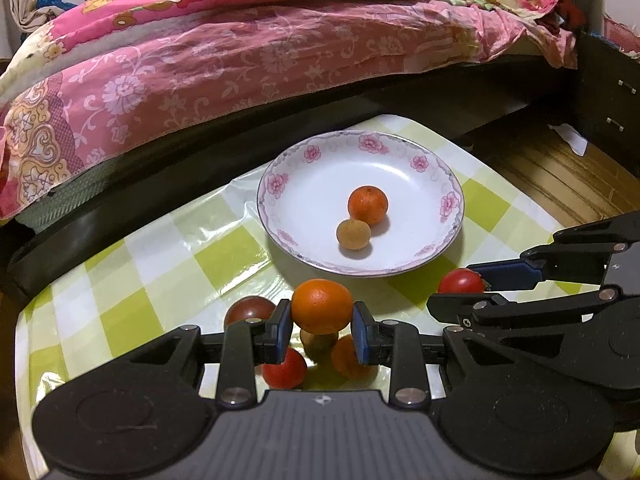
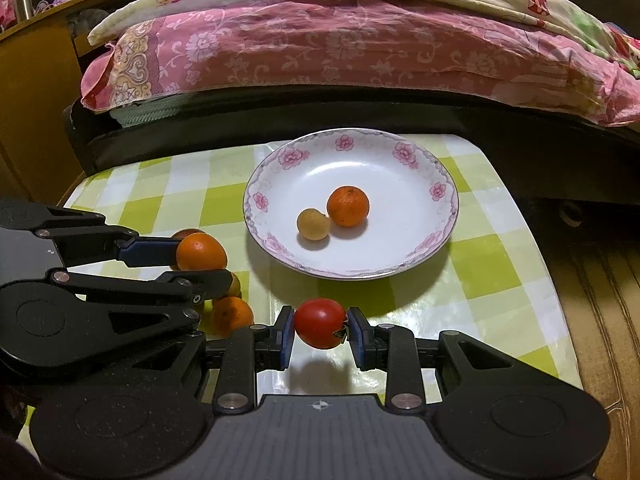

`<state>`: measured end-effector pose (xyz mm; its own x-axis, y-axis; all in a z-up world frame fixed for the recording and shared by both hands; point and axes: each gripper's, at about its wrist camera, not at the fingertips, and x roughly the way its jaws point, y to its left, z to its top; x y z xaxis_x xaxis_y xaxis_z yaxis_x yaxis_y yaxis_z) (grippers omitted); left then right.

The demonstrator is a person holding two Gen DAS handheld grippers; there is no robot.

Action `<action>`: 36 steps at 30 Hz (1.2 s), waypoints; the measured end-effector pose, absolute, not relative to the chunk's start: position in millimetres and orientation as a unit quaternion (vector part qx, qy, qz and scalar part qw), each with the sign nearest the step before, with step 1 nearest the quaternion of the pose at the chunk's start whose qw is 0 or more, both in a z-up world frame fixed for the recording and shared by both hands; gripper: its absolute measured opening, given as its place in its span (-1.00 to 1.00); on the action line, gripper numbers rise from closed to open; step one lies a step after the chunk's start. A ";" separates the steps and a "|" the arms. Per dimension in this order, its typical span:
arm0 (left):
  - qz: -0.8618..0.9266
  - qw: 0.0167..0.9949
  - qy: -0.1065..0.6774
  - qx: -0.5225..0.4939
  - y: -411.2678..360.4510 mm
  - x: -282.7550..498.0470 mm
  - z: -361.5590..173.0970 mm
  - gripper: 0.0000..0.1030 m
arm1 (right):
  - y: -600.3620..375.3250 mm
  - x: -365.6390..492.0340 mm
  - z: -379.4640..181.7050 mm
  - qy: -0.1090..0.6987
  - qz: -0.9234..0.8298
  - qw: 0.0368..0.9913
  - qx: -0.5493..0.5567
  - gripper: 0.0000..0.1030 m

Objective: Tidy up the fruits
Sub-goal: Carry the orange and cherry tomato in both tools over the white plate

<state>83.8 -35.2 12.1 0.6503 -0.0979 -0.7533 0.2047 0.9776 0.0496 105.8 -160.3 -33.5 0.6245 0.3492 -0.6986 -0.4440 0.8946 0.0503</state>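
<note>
A white plate with a pink flower rim (image 1: 416, 160) (image 2: 404, 152) sits on the green checked table and holds a mandarin (image 1: 368, 205) (image 2: 348, 206) and a small tan fruit (image 1: 353, 234) (image 2: 313, 224). My left gripper (image 1: 322, 332) (image 2: 200, 258) is shut on an orange mandarin (image 1: 322, 306) (image 2: 201, 253), held above a pile near the plate's front left: a dark tomato (image 1: 250, 309), a red tomato (image 1: 285, 368), a brown fruit (image 1: 319, 342) and another mandarin (image 1: 350, 358) (image 2: 233, 316). My right gripper (image 2: 320, 330) (image 1: 464, 288) is shut on a red tomato (image 2: 320, 323) (image 1: 461, 281), just in front of the plate.
A bed with a pink flowered quilt (image 1: 240, 60) (image 2: 340, 40) runs along the table's far side, its dark frame (image 1: 160, 160) close behind the plate. A wooden floor (image 1: 560, 176) lies off the table's right edge. A wooden cabinet (image 2: 36, 100) stands at left.
</note>
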 end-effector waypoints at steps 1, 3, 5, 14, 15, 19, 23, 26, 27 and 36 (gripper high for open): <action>-0.084 0.907 0.409 0.064 -35.1 84.5 12.4 -0.26 | -160.8 106.4 -33.4 0.372 0.220 0.900 -0.063 -0.50; -0.084 0.907 0.407 0.063 -35.1 85.9 13.1 -0.26 | -161.2 107.5 -32.7 0.371 0.218 0.901 -0.062 -0.50; -0.085 0.908 0.404 0.064 -35.4 87.1 13.8 -0.26 | -161.7 108.4 -31.9 0.369 0.215 0.902 -0.060 -0.50; -0.091 0.915 0.387 0.060 -38.3 93.2 20.9 -0.26 | -166.0 111.9 -26.6 0.361 0.211 0.907 -0.045 -0.49; -0.093 0.917 0.385 0.059 -38.4 94.2 21.7 -0.26 | -167.1 112.6 -26.0 0.360 0.211 0.908 -0.043 -0.49; -0.100 0.919 0.378 0.052 -38.2 100.0 22.1 -0.26 | -172.5 115.5 -24.0 0.353 0.211 0.911 -0.026 -0.49; -0.104 0.920 0.376 0.047 -37.8 108.7 18.2 -0.26 | -176.6 121.8 -25.6 0.350 0.211 0.913 -0.012 -0.49; -0.106 0.920 0.373 0.047 -37.9 115.3 15.2 -0.26 | -175.2 127.3 -27.8 0.346 0.207 0.915 -0.014 -0.49; -0.107 0.921 0.373 0.048 -38.2 117.9 14.3 -0.26 | -174.6 129.5 -28.5 0.345 0.206 0.915 -0.014 -0.49; -0.096 0.920 0.375 0.062 -38.7 139.4 5.4 -0.26 | -171.2 149.9 -35.0 0.327 0.197 0.924 -0.023 -0.49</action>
<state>139.4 -38.7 5.4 0.7002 -0.1310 -0.7019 0.2240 0.9737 0.0417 149.9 -171.2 -35.0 0.7085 0.3493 -0.6131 -0.3797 0.9211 0.0860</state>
